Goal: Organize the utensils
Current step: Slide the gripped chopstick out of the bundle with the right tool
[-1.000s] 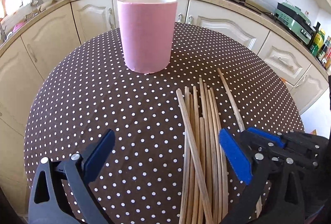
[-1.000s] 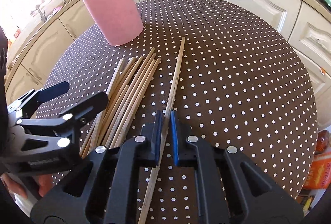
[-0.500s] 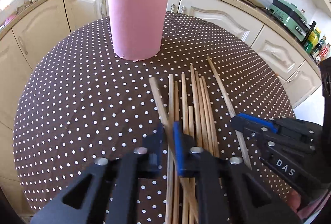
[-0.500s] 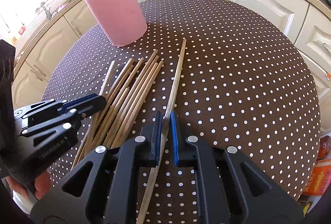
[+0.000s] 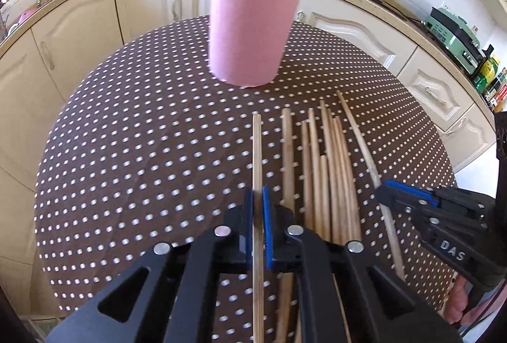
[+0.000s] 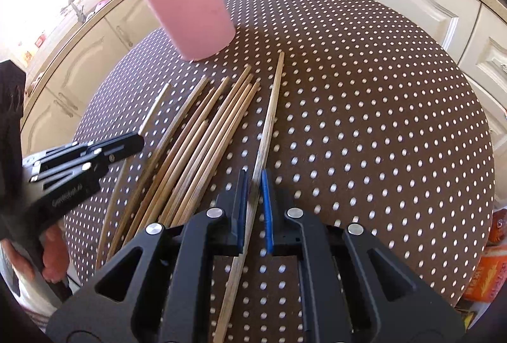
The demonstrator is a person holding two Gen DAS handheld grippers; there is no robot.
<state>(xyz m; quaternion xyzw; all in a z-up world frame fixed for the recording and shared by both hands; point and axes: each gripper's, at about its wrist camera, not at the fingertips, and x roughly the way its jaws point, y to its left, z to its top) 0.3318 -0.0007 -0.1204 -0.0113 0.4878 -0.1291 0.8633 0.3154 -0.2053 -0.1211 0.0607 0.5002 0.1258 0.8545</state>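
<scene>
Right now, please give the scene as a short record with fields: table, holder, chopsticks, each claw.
table: round, brown cloth with white dots
holder: pink cup, upright, far side of table
loose chopsticks: bundle lying flat between the claws
left claw: shut on one chopstick
right claw: shut on one chopstick

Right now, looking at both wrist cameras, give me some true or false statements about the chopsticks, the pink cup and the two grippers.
1. The left gripper is shut on a chopstick. True.
2. The right gripper is open and holds nothing. False: it is shut on another chopstick.
3. The pink cup lies tipped on its side. False: it stands upright on the dotted tablecloth.
4. A bundle of chopsticks lies between the two gripped ones. True.
5. Chopsticks already stand in the cup. False: none show above its rim.
</scene>
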